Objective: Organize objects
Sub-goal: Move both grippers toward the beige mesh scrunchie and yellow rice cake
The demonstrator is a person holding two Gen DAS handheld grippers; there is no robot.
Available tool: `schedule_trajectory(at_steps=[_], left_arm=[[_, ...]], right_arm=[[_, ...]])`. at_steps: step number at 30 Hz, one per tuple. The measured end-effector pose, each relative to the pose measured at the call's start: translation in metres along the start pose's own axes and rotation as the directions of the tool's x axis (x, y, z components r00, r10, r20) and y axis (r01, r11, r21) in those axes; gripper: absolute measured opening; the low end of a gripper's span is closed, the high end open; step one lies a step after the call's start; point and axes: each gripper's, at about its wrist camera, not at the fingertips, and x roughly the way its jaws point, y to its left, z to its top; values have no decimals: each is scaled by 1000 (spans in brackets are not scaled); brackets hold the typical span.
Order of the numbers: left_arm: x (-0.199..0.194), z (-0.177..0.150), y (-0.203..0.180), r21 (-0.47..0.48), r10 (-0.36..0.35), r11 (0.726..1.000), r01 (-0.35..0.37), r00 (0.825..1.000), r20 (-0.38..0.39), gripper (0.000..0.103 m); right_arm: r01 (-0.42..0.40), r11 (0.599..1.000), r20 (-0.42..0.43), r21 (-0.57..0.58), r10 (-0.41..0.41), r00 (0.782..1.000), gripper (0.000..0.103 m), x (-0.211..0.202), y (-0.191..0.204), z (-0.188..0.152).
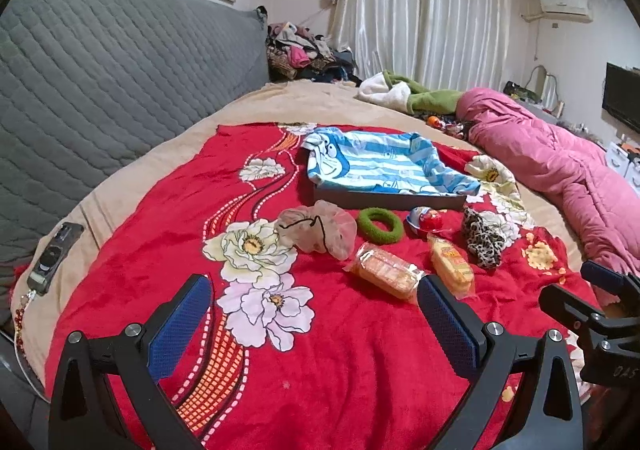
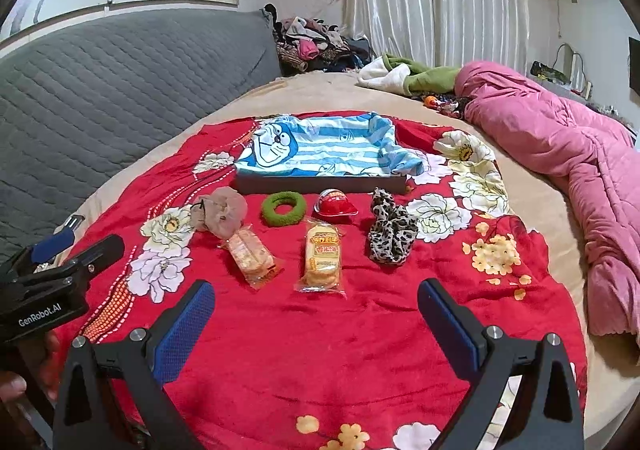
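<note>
On the red flowered blanket (image 2: 320, 350) lie a pale sheer scrunchie (image 2: 222, 212), a green scrunchie (image 2: 283, 208), a red egg-shaped toy (image 2: 335, 203), a leopard scrunchie (image 2: 390, 228) and two wrapped snack packs (image 2: 253, 253) (image 2: 321, 256). Behind them stands a dark shallow box (image 2: 320, 183) lined with a blue striped cartoon cloth (image 2: 324, 148). My left gripper (image 1: 316, 314) is open, hovering short of the nearer snack pack (image 1: 386, 270). My right gripper (image 2: 316, 314) is open too, just before the snacks, holding nothing.
A grey quilted headboard (image 1: 120, 70) runs along the left. A pink duvet (image 2: 560, 154) lies at the right, green and white fabric (image 2: 404, 76) and a clothes pile (image 2: 316, 40) behind. A phone (image 1: 54, 254) rests at the left bed edge.
</note>
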Motion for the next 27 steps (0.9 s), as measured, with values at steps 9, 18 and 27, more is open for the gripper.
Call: schedule_trajectory(at_steps=[9, 18, 27], left_arm=[[3, 12, -2, 22, -9, 1000, 8, 1000, 10, 103], [34, 19, -4, 47, 0, 999, 1, 1000, -20, 103], [62, 26, 6, 37, 2, 999, -1, 999, -49, 103]], right_arm=[[8, 1000, -2, -6, -8, 1000, 102, 4, 4, 4], [5, 1000, -36, -4, -5, 999, 102, 30, 7, 9], [4, 1000, -72, -28, -6, 997, 102, 54, 13, 11]])
